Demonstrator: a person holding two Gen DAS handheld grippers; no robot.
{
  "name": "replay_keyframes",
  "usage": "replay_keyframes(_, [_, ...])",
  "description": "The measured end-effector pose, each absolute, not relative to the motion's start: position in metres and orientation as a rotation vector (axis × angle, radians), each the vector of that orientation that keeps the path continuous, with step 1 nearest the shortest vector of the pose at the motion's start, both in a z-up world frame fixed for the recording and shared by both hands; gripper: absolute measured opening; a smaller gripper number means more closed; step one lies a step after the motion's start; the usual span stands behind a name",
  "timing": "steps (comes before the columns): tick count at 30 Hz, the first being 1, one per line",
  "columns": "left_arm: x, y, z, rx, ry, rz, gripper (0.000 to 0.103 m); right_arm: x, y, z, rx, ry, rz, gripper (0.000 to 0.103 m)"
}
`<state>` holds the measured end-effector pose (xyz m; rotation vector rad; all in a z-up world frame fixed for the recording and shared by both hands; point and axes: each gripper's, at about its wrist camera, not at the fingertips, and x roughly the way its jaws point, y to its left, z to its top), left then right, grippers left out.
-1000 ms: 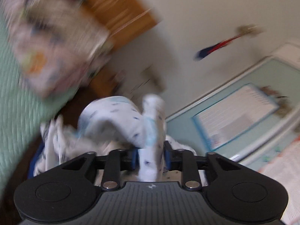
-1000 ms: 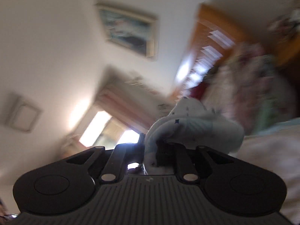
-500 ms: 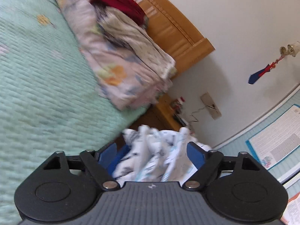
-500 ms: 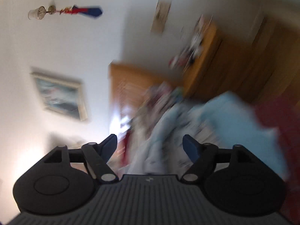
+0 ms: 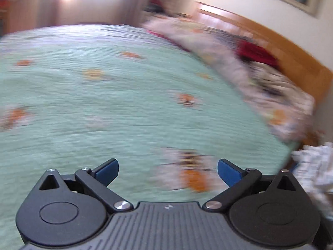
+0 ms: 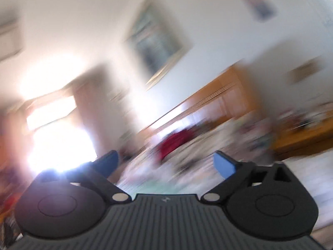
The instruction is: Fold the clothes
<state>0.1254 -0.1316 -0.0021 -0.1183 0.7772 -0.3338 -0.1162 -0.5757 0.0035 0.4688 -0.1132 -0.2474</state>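
Jaws, left view: left gripper [image 5: 168, 171] spread wide, blue pads well apart, nothing between them.
Bed, left view: green quilted bedspread [image 5: 108, 104] fills the frame, smeared by motion blur; no garment lies on the stretch in view.
Garment, left view: white printed cloth [image 5: 314, 166] bunched at the right edge, past the bed's corner and off the bedspread; whether it is folded cannot be told.
Bedding, left view: patterned bedding pile [image 5: 249, 70] along the wooden headboard [image 5: 291, 56], a red item on top.
Jaws, right view: right gripper [image 6: 166, 164] also wide apart, holding nothing.
Aim, right view: tilted up at wall, framed picture [image 6: 158, 39] and window glare [image 6: 56, 125]; heavy blur; garment not in view.
Risk, sight: neither view is centred on the cloth, so a reach now could close on bedspread or air.
Risk, cloth: crumpled near the bed's edge, it may slide down, or a pinch may take several layers.
Risk, speed: blur suggests fast swings; jaws could snag the bedding pile.
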Motion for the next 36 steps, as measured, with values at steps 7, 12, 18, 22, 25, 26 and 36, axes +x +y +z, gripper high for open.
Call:
replay_keyframes(7, [0.073, -0.015, 0.009, 0.008, 0.709, 0.04, 0.102, 0.1, -0.407, -0.062, 0.7, 0.473, 0.391, 0.102])
replay_keyframes(12, [0.028, 0.039, 0.031, 0.193, 0.608, 0.344, 0.102, 0.148, -0.262, -0.113, 0.752, 0.841, 0.621, 0.102])
replay_keyframes(18, [-0.026, 0.065, 0.057, 0.238, 0.395, 0.535, 0.102, 0.109, -0.153, -0.111, 0.621, 0.977, 0.753, 0.102])
replay_keyframes(22, [-0.053, 0.06, 0.072, 0.273, 0.311, 0.593, 0.102, 0.091, -0.153, -0.115, 0.544, 0.985, 0.725, 0.102])
replay_keyframes(25, [-0.073, 0.057, 0.082, 0.299, 0.248, 0.636, 0.102, 0.084, -0.153, -0.116, 0.535, 0.992, 0.708, 0.102])
replay_keyframes(26, [-0.079, 0.055, 0.086, 0.308, 0.227, 0.65, 0.102, 0.083, -0.152, -0.116, 0.534, 0.995, 0.702, 0.102])
replay_keyframes(36, [-0.146, 0.043, 0.121, 0.393, 0.012, 0.787, 0.103, 0.093, -0.131, -0.13, 0.49, 1.054, 0.688, 0.102])
